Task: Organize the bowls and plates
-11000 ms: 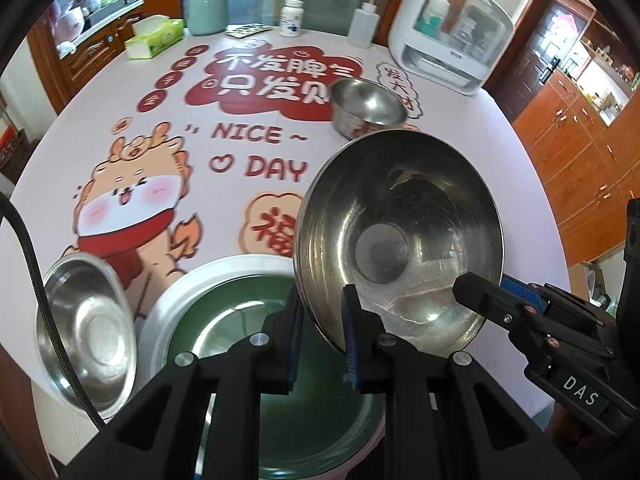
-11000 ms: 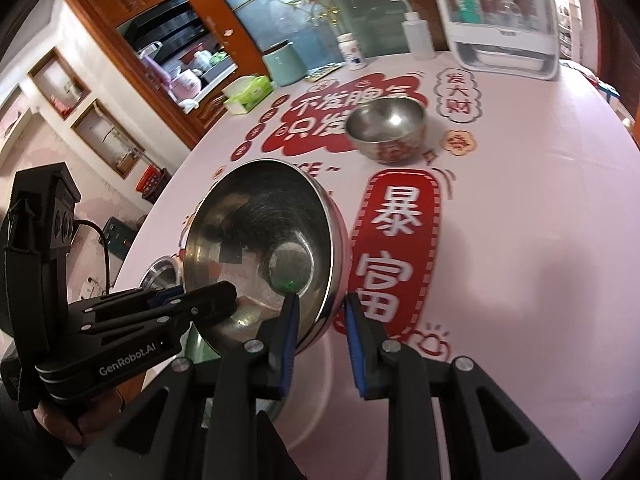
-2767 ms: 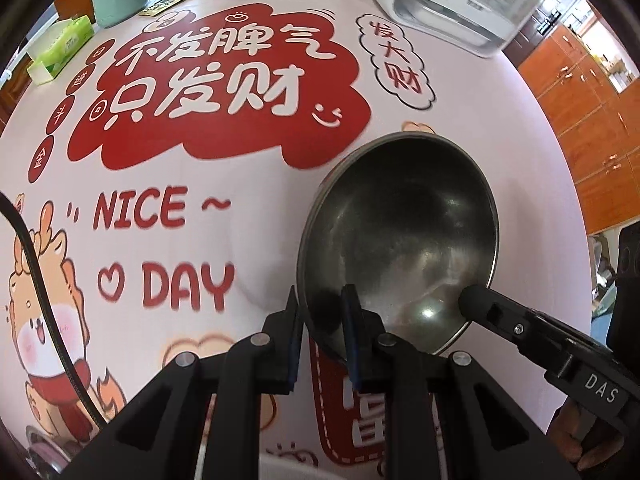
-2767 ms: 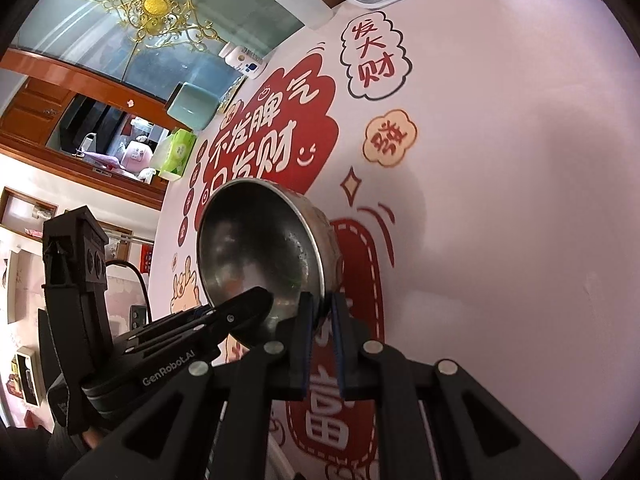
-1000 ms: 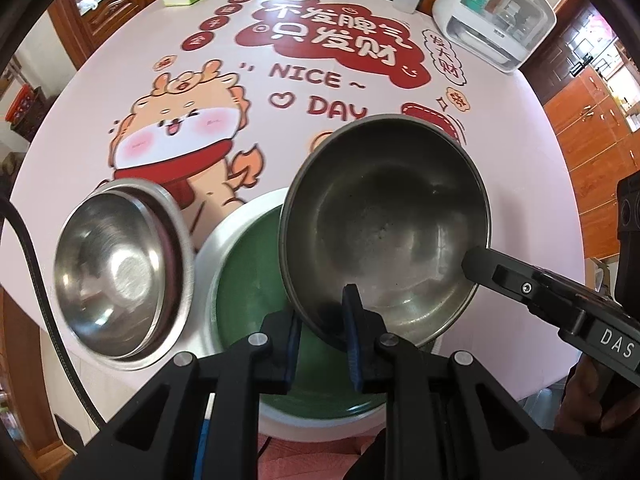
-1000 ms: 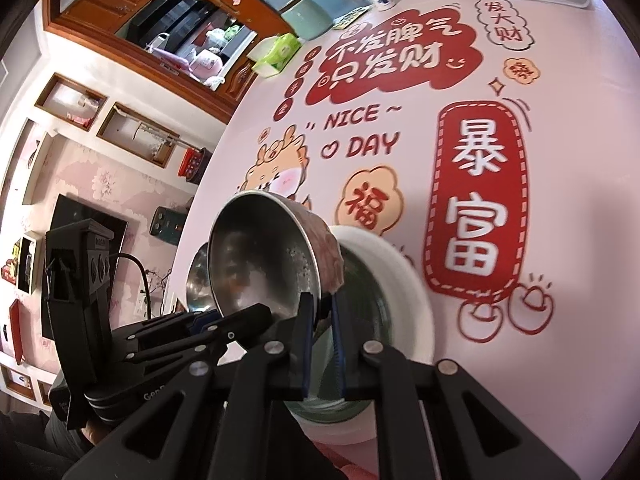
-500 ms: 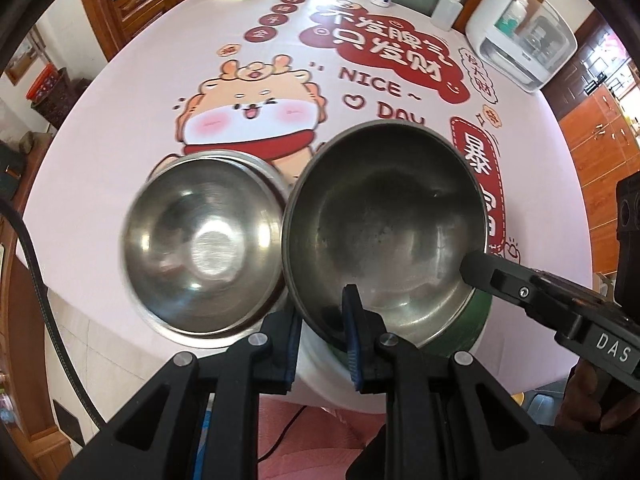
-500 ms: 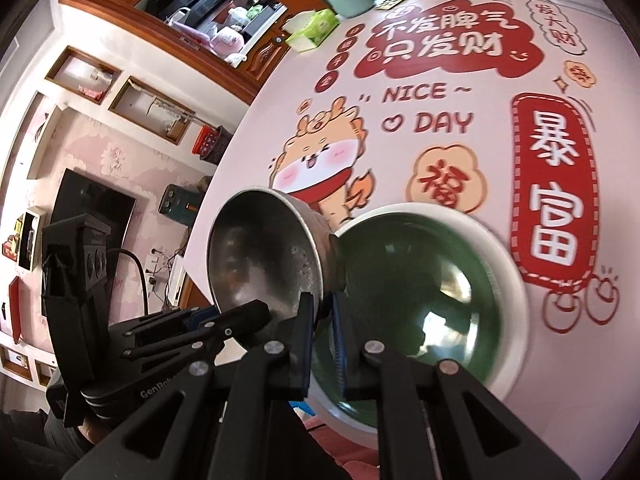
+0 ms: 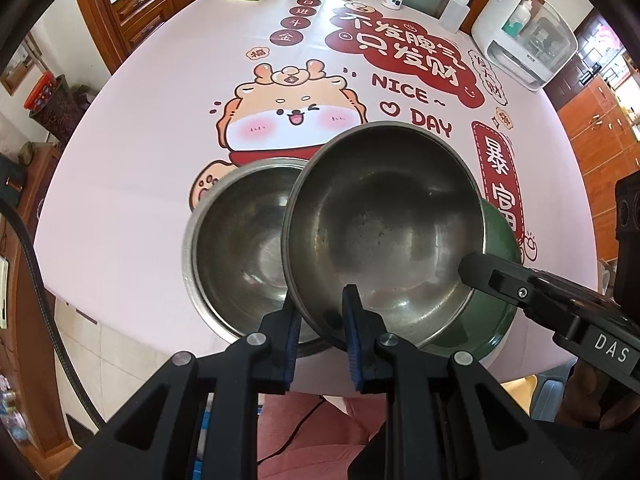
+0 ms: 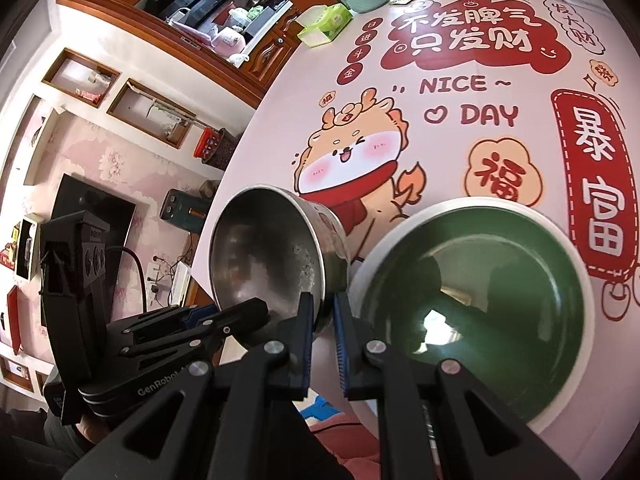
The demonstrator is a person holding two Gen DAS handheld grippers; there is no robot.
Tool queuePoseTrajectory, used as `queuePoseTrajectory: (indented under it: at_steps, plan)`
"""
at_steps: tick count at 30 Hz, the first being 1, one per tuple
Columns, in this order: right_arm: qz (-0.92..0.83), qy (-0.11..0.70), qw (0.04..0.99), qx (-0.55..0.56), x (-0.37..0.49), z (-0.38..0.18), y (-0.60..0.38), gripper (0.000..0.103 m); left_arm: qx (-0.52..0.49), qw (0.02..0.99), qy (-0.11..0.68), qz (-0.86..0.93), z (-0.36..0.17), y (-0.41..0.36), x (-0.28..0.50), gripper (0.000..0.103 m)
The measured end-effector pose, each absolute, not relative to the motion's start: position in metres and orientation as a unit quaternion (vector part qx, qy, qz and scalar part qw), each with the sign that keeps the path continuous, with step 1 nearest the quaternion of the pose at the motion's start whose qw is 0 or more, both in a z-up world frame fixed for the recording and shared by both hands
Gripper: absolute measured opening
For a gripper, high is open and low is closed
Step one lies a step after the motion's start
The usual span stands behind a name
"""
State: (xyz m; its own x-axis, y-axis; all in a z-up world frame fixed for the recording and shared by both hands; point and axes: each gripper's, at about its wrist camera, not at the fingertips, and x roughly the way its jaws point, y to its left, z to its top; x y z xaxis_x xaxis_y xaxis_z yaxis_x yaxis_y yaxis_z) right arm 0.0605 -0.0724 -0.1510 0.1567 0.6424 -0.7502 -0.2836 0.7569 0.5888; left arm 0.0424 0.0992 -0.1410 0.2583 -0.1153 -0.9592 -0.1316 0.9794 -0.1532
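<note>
We pinch the small steel bowl (image 9: pixel 384 232) by opposite rims, left gripper (image 9: pixel 320 320) and right gripper (image 10: pixel 322 320) both clamped, above the larger bowl (image 9: pixel 240 248) for nesting.

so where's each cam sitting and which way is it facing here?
Left wrist: on the left gripper, looking steeply down at the held steel bowl, second steel bowl and table; pink-clad lap below.
Right wrist: on the right gripper, angled down across the green plate; left gripper beside.
Shared: held bowl, plate, each other's gripper.
</note>
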Motion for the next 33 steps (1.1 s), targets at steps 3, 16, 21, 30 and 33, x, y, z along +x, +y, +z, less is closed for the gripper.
queuePoseTrajectory:
  at_steps: [3, 16, 21, 30, 33]
  plan:
    - [0.305, 0.57, 0.746, 0.164, 0.059, -0.152, -0.064, 0.011, -0.096, 0.784, 0.613, -0.001, -0.143, 0.108, 0.044, 0.018]
    - [0.26, 0.579, 0.749, 0.188, 0.048, -0.171, -0.034, 0.012, -0.066, 0.763, 0.642, -0.035, -0.162, 0.137, 0.05, 0.021]
    - [0.244, 0.582, 0.748, 0.204, 0.042, -0.179, -0.031, 0.013, -0.046, 0.757, 0.65, -0.058, -0.167, 0.143, 0.052, 0.022]
    - [0.218, 0.581, 0.752, 0.222, 0.035, -0.183, -0.029, 0.014, -0.028, 0.759, 0.645, -0.087, -0.165, 0.145, 0.056, 0.025]
    - [0.213, 0.58, 0.752, 0.23, 0.033, -0.185, -0.03, 0.016, -0.021, 0.762, 0.641, -0.089, -0.163, 0.147, 0.057, 0.027]
